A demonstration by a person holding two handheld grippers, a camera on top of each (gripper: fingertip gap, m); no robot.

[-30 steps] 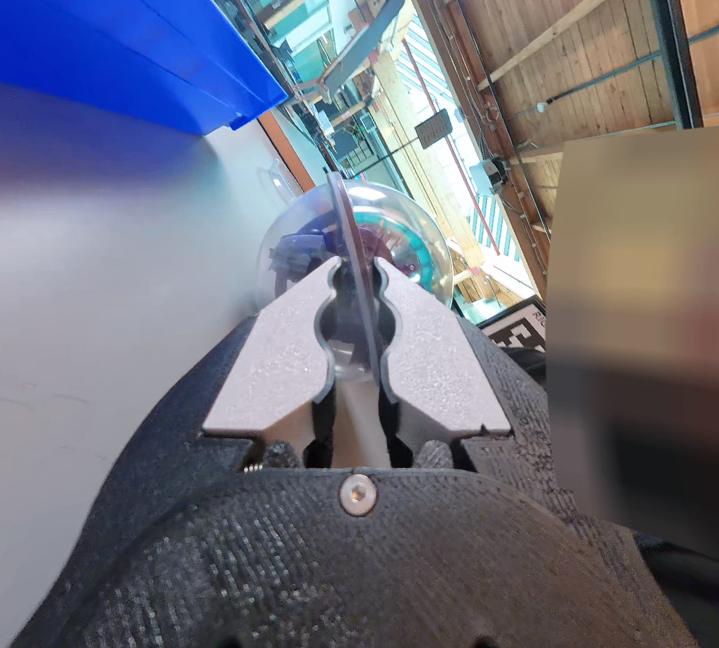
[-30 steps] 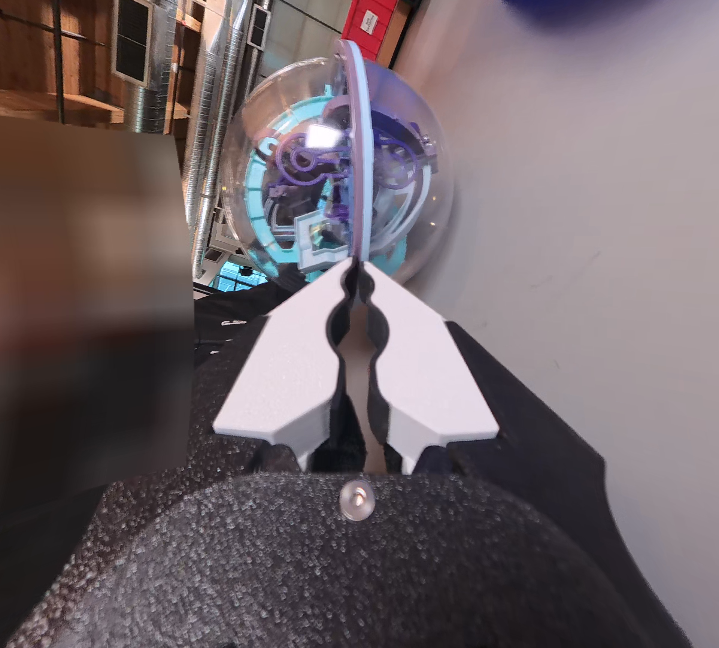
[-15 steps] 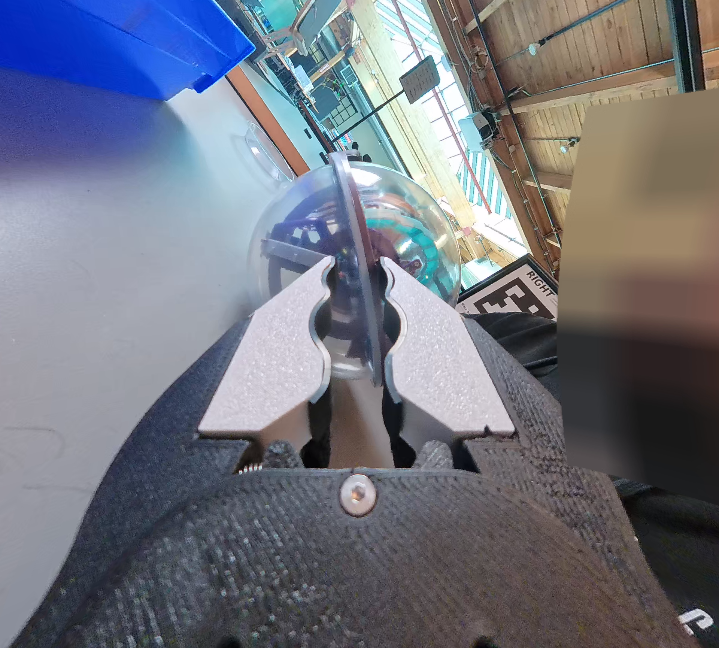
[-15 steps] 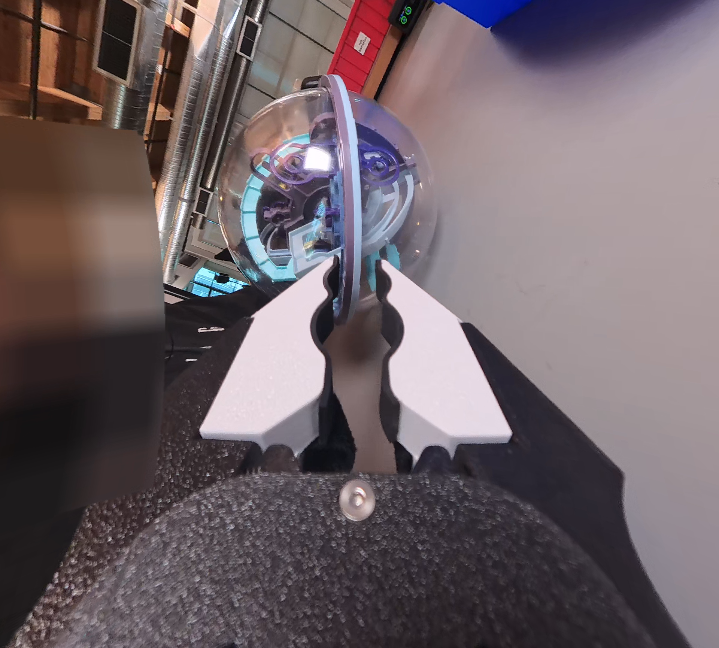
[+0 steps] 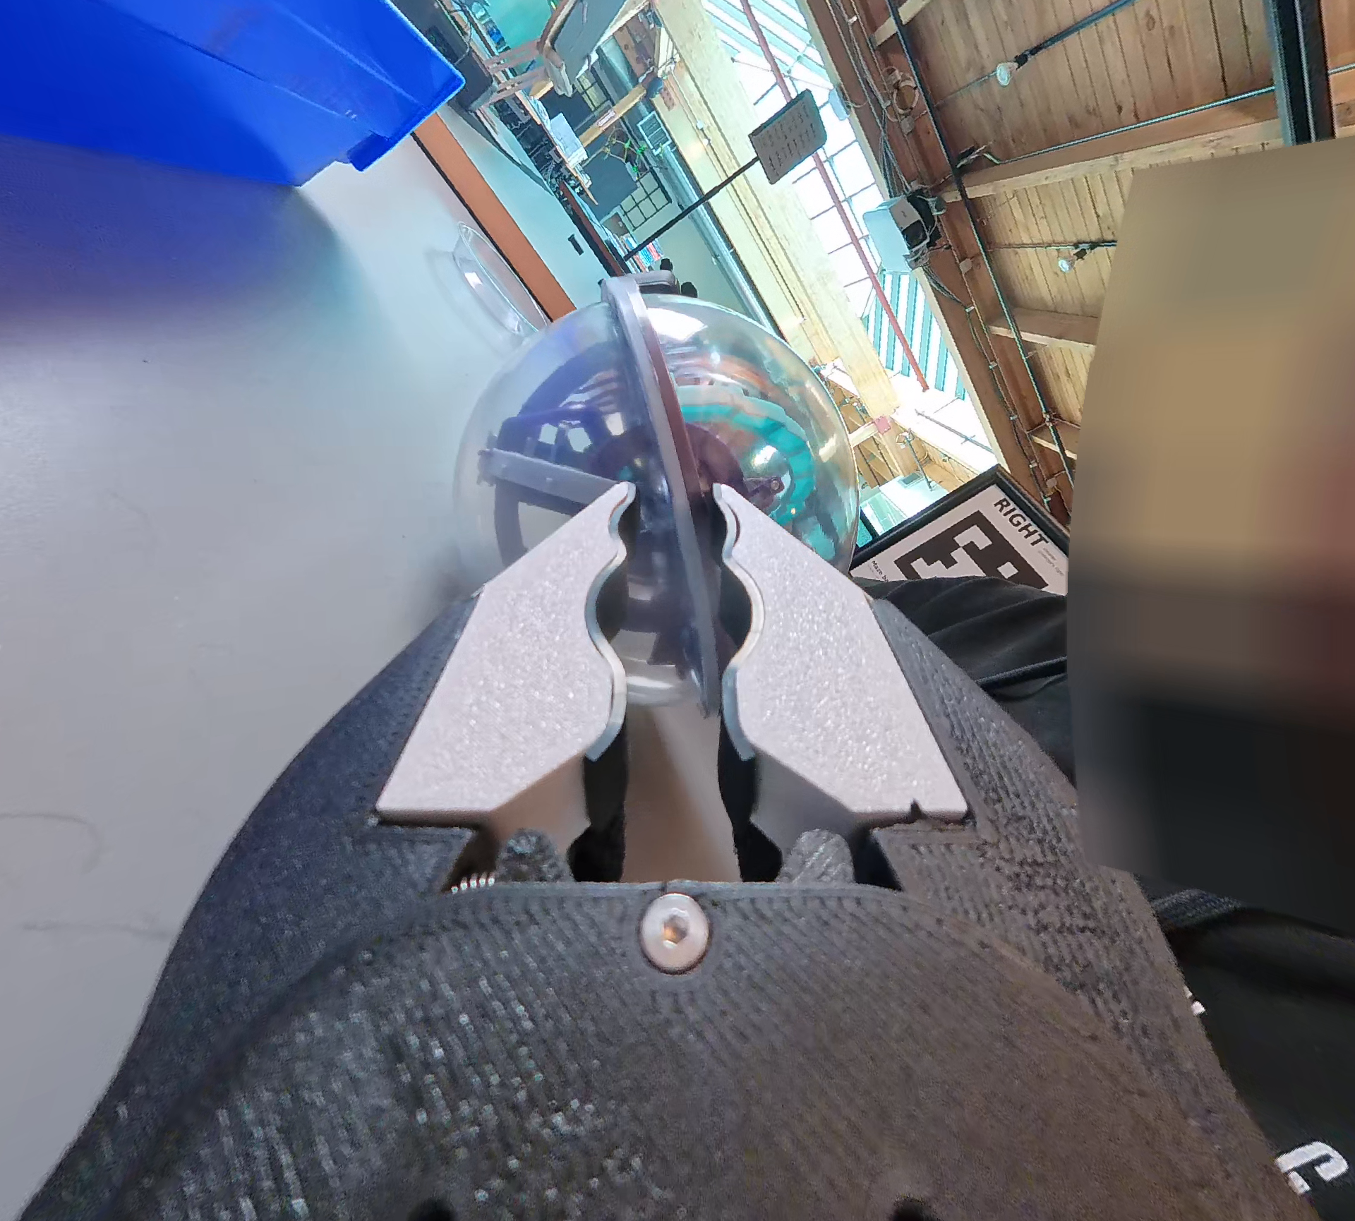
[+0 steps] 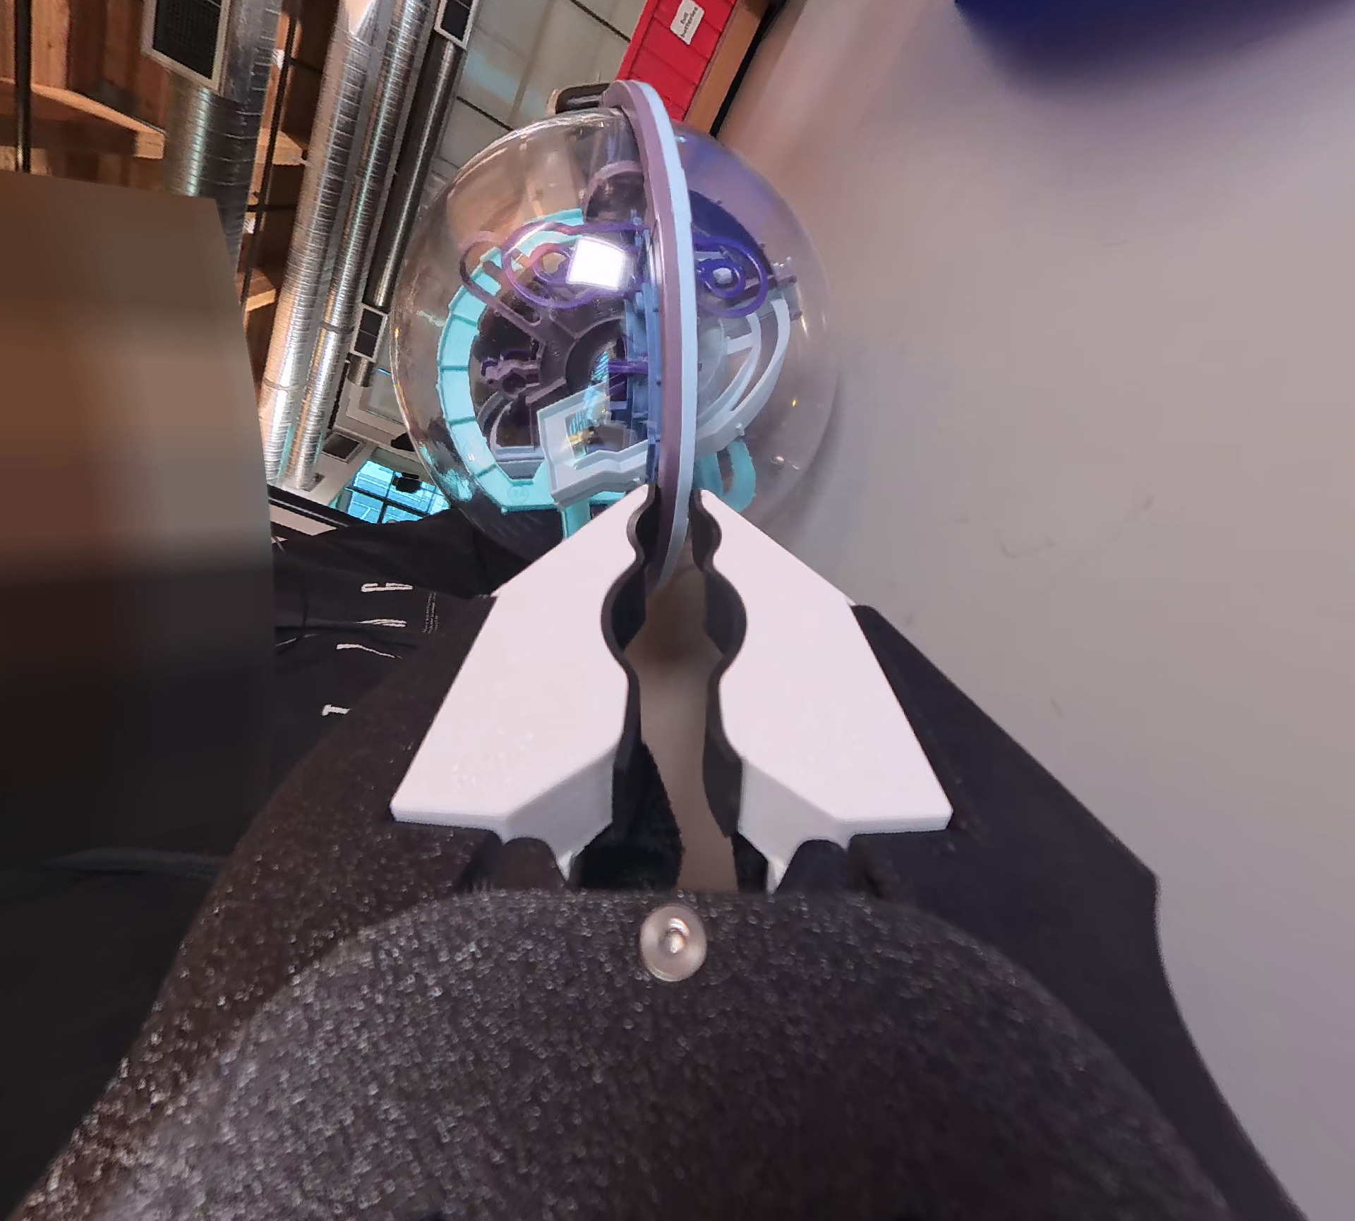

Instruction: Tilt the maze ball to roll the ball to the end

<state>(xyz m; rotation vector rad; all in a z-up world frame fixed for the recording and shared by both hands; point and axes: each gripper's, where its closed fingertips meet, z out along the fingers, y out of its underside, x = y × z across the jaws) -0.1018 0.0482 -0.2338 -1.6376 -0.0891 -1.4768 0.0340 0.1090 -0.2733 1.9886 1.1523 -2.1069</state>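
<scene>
Both grippers are on the maze ball (image 6: 616, 335), holding it up beside the grey table (image 5: 183, 526) rather than resting on it, as far as I can judge. The left gripper (image 5: 671, 496) is clamped on the flat equator rim (image 5: 663, 452), which sits deep between its jaws with the clear shell bulging either side. The right gripper (image 6: 671, 500) grips the same rim from the opposite side, jaws closed to a narrow gap with the rim edge pinched at the tips — a shallower hold than the left. Step in hand: mid-tilt, sphere carried two-handed, rim plane roughly edge-on to both cameras. A small silver ball (image 6: 777, 461) shows near the lower shell by the teal track; where it stands on the course I can't tell, so progress is unknown. Next move likely calls for slow coordinated roll of both wrists, small angles, keeping both pinches square so the rim doesn't slip out of the right tips. Surroundings: plain matte grey tabletop with faint scuffs, blue bin (image 5: 183, 12) at the far edge, a clear plastic piece (image 5: 487, 284) lying beyond the sphere. The room is workshop-like — timber ceiling, silver ducting (image 6: 344, 159), red panel (image 6: 682, 20), big windows.
</scene>
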